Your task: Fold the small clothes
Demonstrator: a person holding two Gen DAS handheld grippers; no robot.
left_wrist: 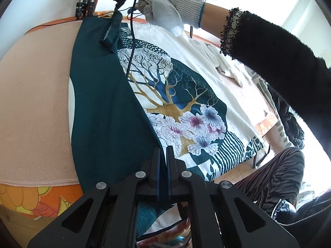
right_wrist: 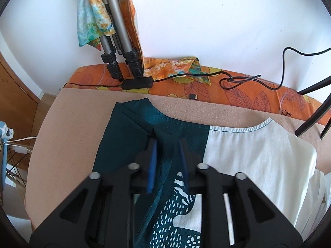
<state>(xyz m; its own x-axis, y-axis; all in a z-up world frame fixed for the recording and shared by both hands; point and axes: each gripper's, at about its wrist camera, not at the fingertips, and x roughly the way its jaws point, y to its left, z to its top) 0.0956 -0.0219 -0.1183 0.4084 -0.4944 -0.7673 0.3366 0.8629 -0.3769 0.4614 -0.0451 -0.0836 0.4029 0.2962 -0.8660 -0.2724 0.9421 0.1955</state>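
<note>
The left gripper (left_wrist: 164, 153), nearest the lens, is clamping its fingers on the near edge of the dark teal panel folded over the white tree-printed top (left_wrist: 182, 86), which is lying on the beige blanket (left_wrist: 35, 103). The right gripper (right_wrist: 167, 144) is pinching a ridge of teal fabric near the neckline. Slippery cloth may be slipping from either grip, skewing the fold. The thin black cable (left_wrist: 132, 41) dangling over the print could be snagging.

Camera placement, two wrist views
Left wrist: close above the shirt (left_wrist: 107, 107) hem, facing its collar. Right wrist: close over the collar, facing the wall (right_wrist: 206, 20). Both share the shirt.
</note>
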